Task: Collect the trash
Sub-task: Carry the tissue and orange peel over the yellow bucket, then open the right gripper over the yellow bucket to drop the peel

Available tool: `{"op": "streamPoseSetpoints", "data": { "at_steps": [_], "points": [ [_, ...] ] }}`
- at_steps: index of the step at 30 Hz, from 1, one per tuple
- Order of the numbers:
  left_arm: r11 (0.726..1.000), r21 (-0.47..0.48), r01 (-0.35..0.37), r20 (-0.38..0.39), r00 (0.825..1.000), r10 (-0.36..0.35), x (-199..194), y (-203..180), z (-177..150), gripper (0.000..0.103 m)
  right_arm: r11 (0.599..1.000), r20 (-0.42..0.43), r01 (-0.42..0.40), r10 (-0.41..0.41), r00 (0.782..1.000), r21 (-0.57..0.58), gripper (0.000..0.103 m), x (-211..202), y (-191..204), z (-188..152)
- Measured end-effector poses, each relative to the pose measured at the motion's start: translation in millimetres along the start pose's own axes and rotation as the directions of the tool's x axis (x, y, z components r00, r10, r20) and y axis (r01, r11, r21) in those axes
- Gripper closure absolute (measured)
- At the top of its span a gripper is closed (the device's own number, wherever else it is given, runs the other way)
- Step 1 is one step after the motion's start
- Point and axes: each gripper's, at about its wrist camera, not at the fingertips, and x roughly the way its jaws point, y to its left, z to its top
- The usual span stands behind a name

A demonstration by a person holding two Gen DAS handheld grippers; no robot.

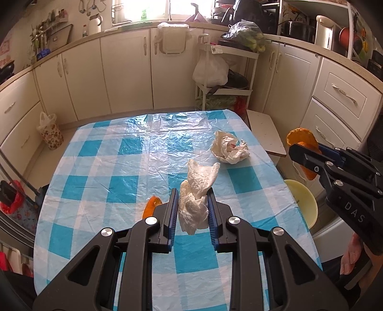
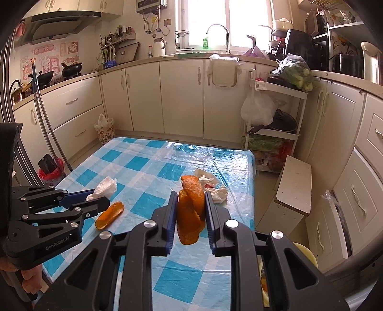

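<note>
Left wrist view looks forward and down along its fingers, close above the checked table [image 1: 100, 167], facing the kitchen cabinets [image 1: 126, 71]. Right wrist view stands likewise, offset to the right. Both share the table, cabinets and window [image 2: 227, 21]

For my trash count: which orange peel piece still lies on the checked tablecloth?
The flat orange peel piece beside the left tool; the other peel is clamped in the right tool.
</note>
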Motion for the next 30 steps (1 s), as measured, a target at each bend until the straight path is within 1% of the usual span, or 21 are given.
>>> {"op": "streamPoseSetpoints", "data": {
  "at_steps": [11,14,16,21,26,30],
  "points": [
    [0.999,0.024,0.023,0.012,1.0,-0.024,-1.9,-18.6,6.1,0.081,0.999,0.001,0.044,-0.044,0.999,0.024,0.08,-6.1,-19.6,-4.6],
    [0.999,0.038,0.038,0.014,0.999,-0.038,-1.2,-29.3,8.0,0.081,0.997,0.0,0.076,-0.076,0.997,0.033,0.08,-8.9,-30.2,-6.7],
    [0.998,0.044,0.051,0.014,0.999,-0.051,-0.3,-36.0,9.6,0.081,0.993,-0.009,0.115,-0.114,0.993,0.035,0.08,-9.2,-41.4,-8.6],
    [0.994,0.058,0.088,0.018,0.996,-0.089,0.5,-55.0,15.8,0.081,0.976,-0.075,0.204,-0.198,0.977,0.078,0.08,-4.0,-84.1,-18.4],
    [0.989,0.078,0.126,0.021,0.992,-0.128,2.6,-76.2,22.5,0.081,0.958,-0.16,0.25,-0.227,0.961,0.138,0.08,4.1,-119.5,-32.8],
    [0.983,0.094,0.157,0.021,0.987,-0.16,3.6,-94.7,26.1,0.081,0.955,-0.21,0.275,-0.247,0.946,0.116,0.08,16.5,-132.4,-37.4]
  ]
}}
